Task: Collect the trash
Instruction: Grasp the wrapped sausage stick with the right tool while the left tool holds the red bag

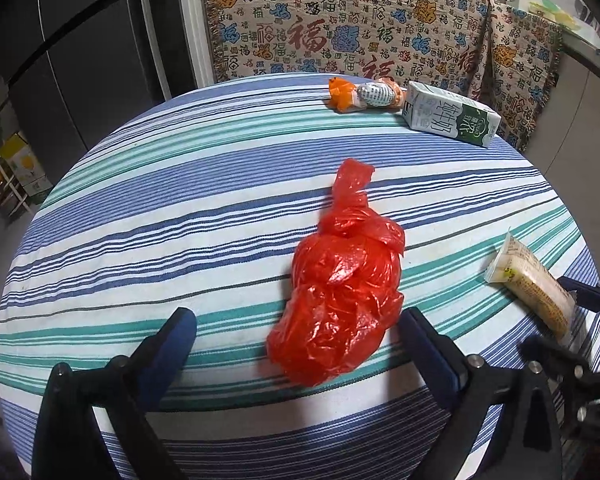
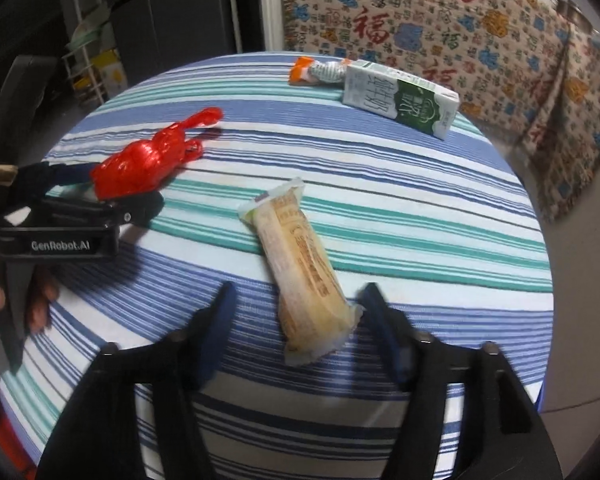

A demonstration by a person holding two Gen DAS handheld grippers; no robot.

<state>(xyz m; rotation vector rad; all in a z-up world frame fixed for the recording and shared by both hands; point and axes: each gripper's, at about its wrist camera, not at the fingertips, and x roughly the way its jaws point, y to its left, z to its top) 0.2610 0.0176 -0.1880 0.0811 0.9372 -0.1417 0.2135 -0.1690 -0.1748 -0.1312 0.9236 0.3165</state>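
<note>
Both grippers' spread jaws cut off below, left gripper [image 1: 298, 334] around red bag [image 1: 340, 292], right gripper [image 2: 300, 316] around blurred wrapper [image 2: 300, 264].

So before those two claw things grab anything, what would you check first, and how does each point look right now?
1. Left gripper jaws wide enough for the red bag: ok, open with the bag between them.
2. Pads touching the bag: cannot tell.
3. Right gripper lined up on the snack packet: ok, open, packet between the fingers.
4. Milk carton and orange wrapper out of the way: ok, at the far edge.
5. Bin for the trash: cannot tell, none in view.
</note>
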